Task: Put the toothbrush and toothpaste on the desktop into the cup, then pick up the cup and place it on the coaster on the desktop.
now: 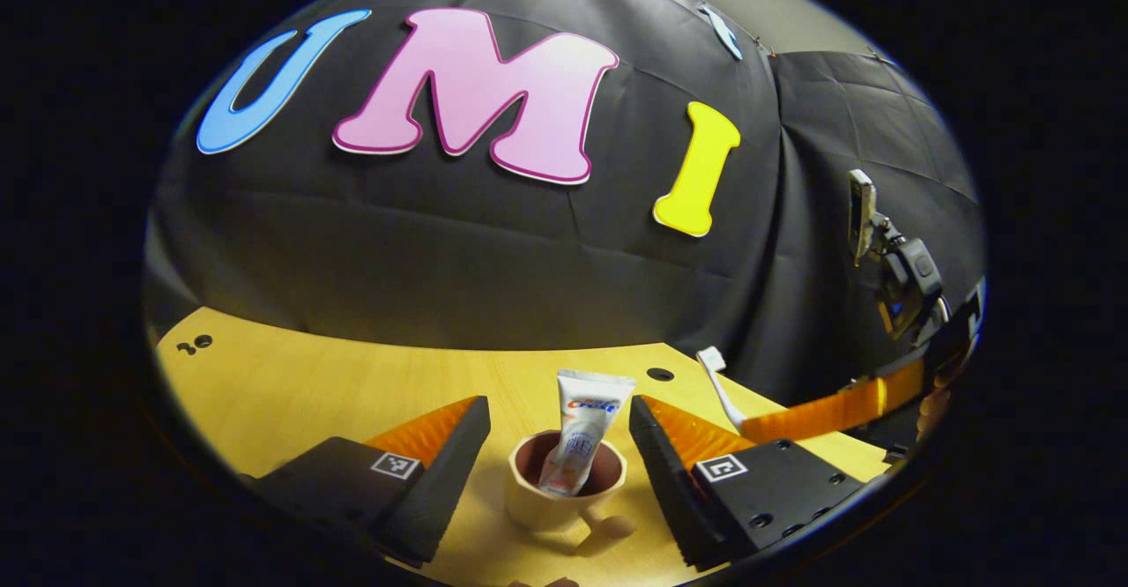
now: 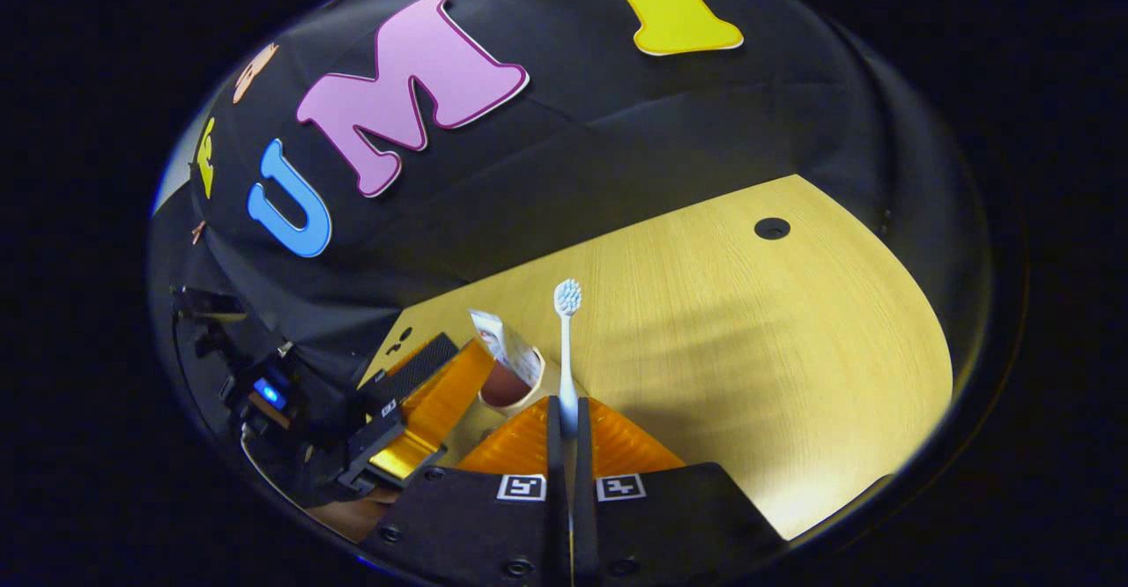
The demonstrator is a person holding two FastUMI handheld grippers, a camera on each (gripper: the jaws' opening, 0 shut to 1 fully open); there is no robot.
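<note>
While the toothpaste [image 1: 583,428] already stands in the cup [image 1: 564,499] on the surface [image 1: 291,384] between the spread left claw [image 1: 555,455], the right claw [image 2: 568,419] pinches the toothbrush [image 2: 567,340] beside it — toothbrush drop and coaster move remain.

Dim booth, warm light on desktop [image 2: 723,323]; heavy fisheye bending at edges; rim detail perhaps slightly soft.

"Crest" on the toothpaste [image 1: 586,428]
</note>
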